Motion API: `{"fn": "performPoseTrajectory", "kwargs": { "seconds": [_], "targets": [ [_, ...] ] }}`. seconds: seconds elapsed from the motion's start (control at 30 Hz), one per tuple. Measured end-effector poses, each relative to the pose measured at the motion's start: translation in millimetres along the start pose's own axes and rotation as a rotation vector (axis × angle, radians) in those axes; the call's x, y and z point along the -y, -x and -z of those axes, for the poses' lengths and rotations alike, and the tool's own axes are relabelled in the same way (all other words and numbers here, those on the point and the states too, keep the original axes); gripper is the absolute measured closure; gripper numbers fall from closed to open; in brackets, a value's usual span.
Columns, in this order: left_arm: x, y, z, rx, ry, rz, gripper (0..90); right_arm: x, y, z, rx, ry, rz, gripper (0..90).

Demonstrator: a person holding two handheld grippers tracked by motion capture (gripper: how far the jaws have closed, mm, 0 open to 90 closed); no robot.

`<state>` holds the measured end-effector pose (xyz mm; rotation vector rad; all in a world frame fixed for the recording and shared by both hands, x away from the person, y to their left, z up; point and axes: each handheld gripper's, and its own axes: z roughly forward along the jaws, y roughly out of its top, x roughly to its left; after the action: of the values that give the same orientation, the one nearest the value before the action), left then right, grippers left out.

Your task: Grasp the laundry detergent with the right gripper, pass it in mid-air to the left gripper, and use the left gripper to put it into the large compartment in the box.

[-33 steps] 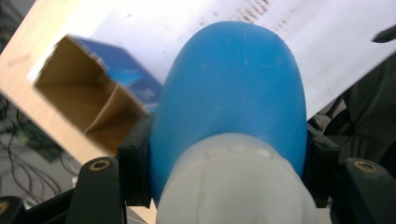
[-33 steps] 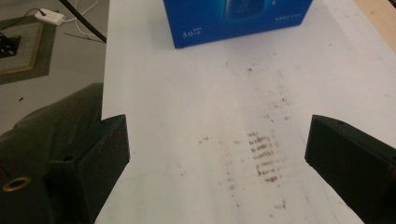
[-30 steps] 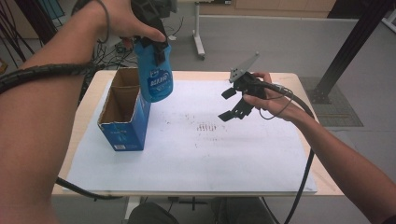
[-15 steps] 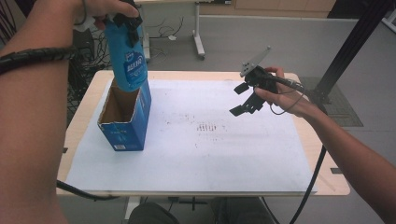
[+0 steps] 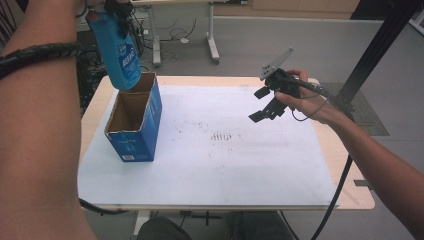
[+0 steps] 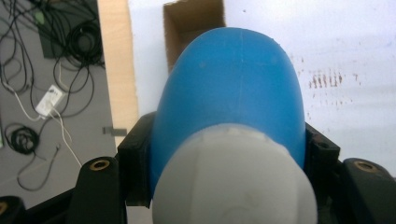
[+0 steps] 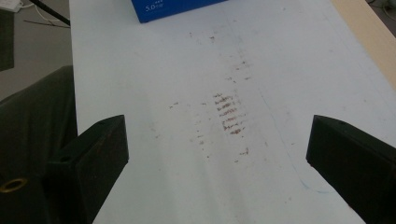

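A blue bottle (image 5: 120, 50) with a white cap hangs bottom-down high over the table's far left, above the far end of an open blue carton (image 5: 135, 120). My left gripper (image 5: 112, 7) is shut on it near the cap. In the left gripper view the bottle (image 6: 233, 98) sits between the two black jaws, its white cap (image 6: 233, 182) nearest the camera, and the carton's open mouth (image 6: 191, 28) lies below. My right gripper (image 5: 262, 104) hovers open over the table's right side with nothing between its jaws; the right gripper view shows bare stained sheet under it.
A white sheet (image 5: 225, 165) covers the wooden table (image 5: 350, 175), with dark smudges (image 5: 222, 136) at its middle. The carton's corner (image 7: 177, 9) shows at the far end of the right gripper view. Cables and a stand's legs lie on the floor beyond the table.
My left gripper has carried the bottle up and to the left, from beside the carton to above its far end. The right gripper has drifted slightly right and stayed open.
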<state>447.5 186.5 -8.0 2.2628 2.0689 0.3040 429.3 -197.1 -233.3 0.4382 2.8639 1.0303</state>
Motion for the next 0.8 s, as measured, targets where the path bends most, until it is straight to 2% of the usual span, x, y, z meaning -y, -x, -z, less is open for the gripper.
{"fn": "performPoseTrajectory", "kwargs": {
  "seconds": [0.03, 0.13, 0.37, 0.8],
  "targets": [
    [0.2, -3.2, -0.6, -0.005, -0.004, 0.028, 36.9, 0.1, -0.1, 0.2, 0.001, -0.001, -0.001, 5.6],
    [0.6, -6.5, -1.7, -0.018, -0.01, 0.068, 36.9, 0.4, -0.2, 0.7, 0.002, -0.004, 0.001, 5.6],
    [1.9, -11.6, -4.0, -0.02, -0.007, 0.124, 36.9, -0.5, -2.0, 1.1, 0.007, -0.007, 0.008, 5.6],
    [4.7, -17.7, -18.2, -0.024, -0.002, 0.153, 36.9, 0.0, -5.1, 2.6, 0.003, -0.01, 0.004, 5.6]
  ]
}}
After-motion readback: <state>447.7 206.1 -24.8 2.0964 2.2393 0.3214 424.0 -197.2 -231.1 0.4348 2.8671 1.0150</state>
